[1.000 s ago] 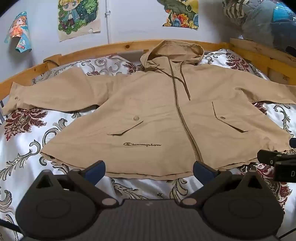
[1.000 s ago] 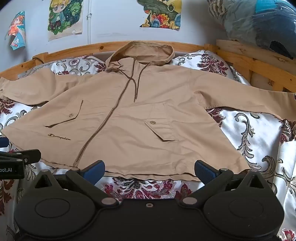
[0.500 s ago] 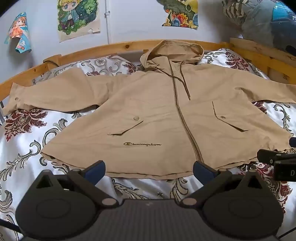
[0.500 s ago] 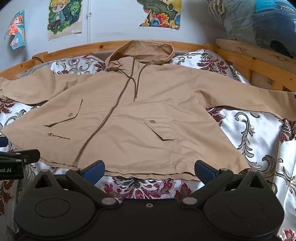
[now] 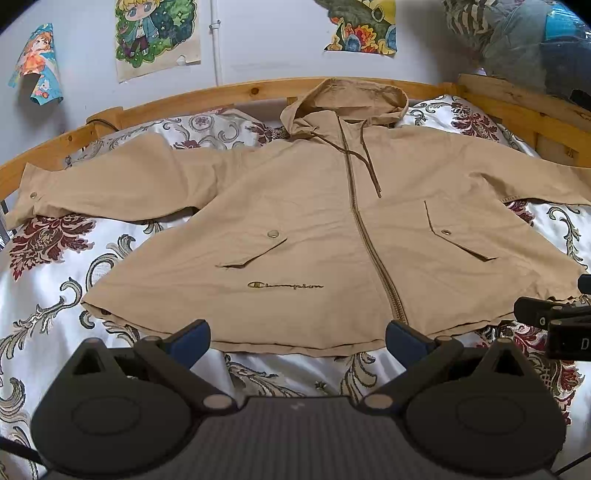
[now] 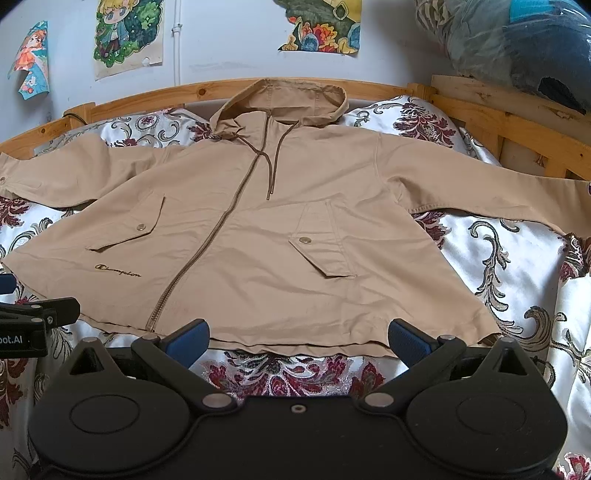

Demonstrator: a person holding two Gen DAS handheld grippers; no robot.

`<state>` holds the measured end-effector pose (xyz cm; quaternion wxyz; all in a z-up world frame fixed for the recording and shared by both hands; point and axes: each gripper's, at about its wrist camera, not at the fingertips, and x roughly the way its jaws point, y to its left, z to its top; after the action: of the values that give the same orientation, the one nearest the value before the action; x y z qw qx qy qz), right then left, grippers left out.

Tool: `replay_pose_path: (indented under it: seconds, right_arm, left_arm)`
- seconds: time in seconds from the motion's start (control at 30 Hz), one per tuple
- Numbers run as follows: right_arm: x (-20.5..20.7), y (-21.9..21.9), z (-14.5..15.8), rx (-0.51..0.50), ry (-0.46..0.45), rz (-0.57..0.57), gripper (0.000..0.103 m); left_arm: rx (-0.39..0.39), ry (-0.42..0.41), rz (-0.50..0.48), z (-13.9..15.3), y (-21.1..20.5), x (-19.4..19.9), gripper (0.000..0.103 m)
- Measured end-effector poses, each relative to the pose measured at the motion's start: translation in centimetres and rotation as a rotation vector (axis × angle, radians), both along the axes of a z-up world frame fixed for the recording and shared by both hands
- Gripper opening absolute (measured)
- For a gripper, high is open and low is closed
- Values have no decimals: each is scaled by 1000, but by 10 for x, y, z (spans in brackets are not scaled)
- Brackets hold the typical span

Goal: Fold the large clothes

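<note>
L wrist view: a tan hooded jacket (image 5: 314,236) lies face-up and zipped on a bed (image 5: 48,280) w/ a floral satin cover, hood toward the wooden headboard (image 5: 229,92), sleeves spread out to both sides, apparently laid flat so the folds can start from a clean shape. The left gripper (image 5: 297,338) hangs just short of the near hem, jaws spread wide, holding nothing; its blue pads frame the hem to the left of the zipper's lower end, approx. under the chest logo (image 5: 284,286). The other tool's black tip shows at the right edge, near the hem corner. Cartoon posters (image 5: 157,35) are taped to the wall behind. R wrist view: same jacket (image 6: 280,236) seen from further right, zipper (image 6: 218,229) running diagonally, flap pocket (image 6: 325,254) w/ snap in the centre, the right-hand sleeve (image 6: 480,192) stretching toward the bed rail. The right gripper (image 6: 299,338) is also released and empty, poised at the hem right of the zipper. Judged from this: no fold made yet; both tools look lined up at the bottom edge, prob. to pinch the hem or move out to a sleeve first. The light fabric may drag or bunch if only one layer is caught.
</note>
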<state>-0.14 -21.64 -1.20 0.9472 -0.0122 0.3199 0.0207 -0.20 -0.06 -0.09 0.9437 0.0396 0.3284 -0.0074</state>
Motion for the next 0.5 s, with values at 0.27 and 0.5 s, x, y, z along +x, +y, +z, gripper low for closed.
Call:
replay_pose_path:
  seconds: [0.27,0.5]
  right_arm:
    - [0,0,0,1,1,-1,102]
    - [1,0,-1,3,6,-4,102]
  left_arm:
    - [-2,5,3,-1,1,-1,102]
    - [-3,12,6,-1,1,1,102]
